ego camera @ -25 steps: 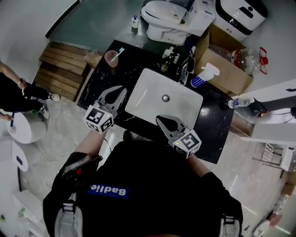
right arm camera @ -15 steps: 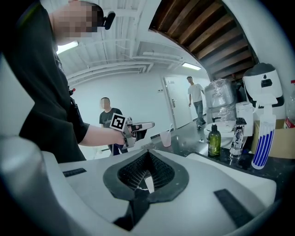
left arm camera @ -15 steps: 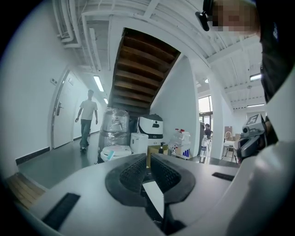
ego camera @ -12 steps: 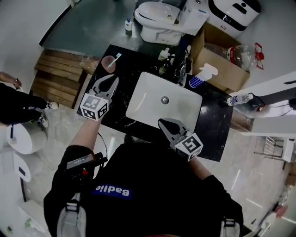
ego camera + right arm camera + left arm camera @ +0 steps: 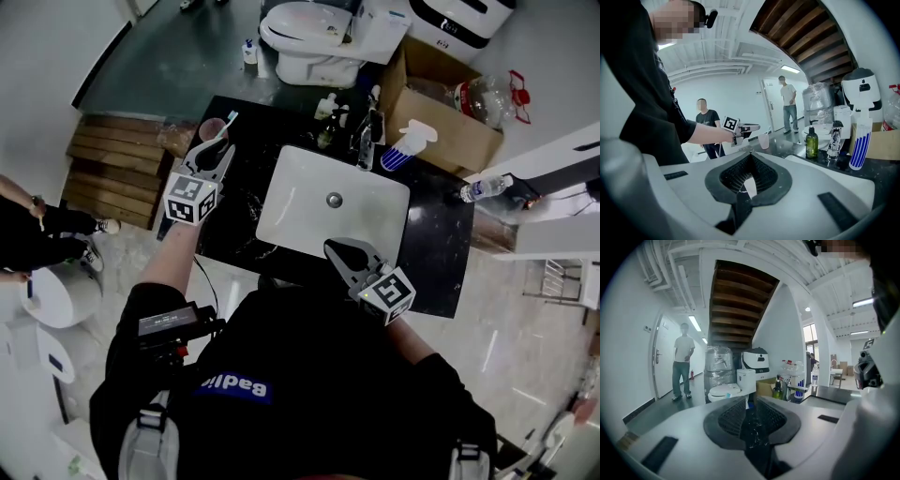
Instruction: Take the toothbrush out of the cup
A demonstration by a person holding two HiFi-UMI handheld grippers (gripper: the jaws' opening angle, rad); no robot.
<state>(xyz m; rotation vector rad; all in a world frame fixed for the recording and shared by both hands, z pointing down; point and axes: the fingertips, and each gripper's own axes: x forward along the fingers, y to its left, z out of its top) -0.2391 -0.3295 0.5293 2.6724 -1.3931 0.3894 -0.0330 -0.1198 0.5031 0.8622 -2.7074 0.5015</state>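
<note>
A pinkish translucent cup (image 5: 211, 128) stands at the far left corner of the black counter (image 5: 234, 220). A toothbrush (image 5: 230, 119) leans out of it to the right. My left gripper (image 5: 219, 147) hovers just before the cup, its tips almost at the rim and its jaws slightly apart with nothing between them. In the left gripper view the jaws (image 5: 748, 401) hide the cup. My right gripper (image 5: 335, 247) hangs shut and empty over the front rim of the sink. The right gripper view shows the cup (image 5: 763, 140) with the left gripper (image 5: 754, 127) beside it.
A white sink (image 5: 291, 202) fills the middle of the counter. A faucet (image 5: 366, 141), soap bottles (image 5: 328, 120) and a blue-striped spray bottle (image 5: 405, 155) stand behind it. A cardboard box (image 5: 450, 131), a toilet (image 5: 309, 37) and wooden steps (image 5: 112, 169) surround the counter. A person (image 5: 682, 361) stands in the corridor.
My left gripper has moved forward along the counter's left side, up to the cup. The right gripper has stayed at the sink's front edge.
</note>
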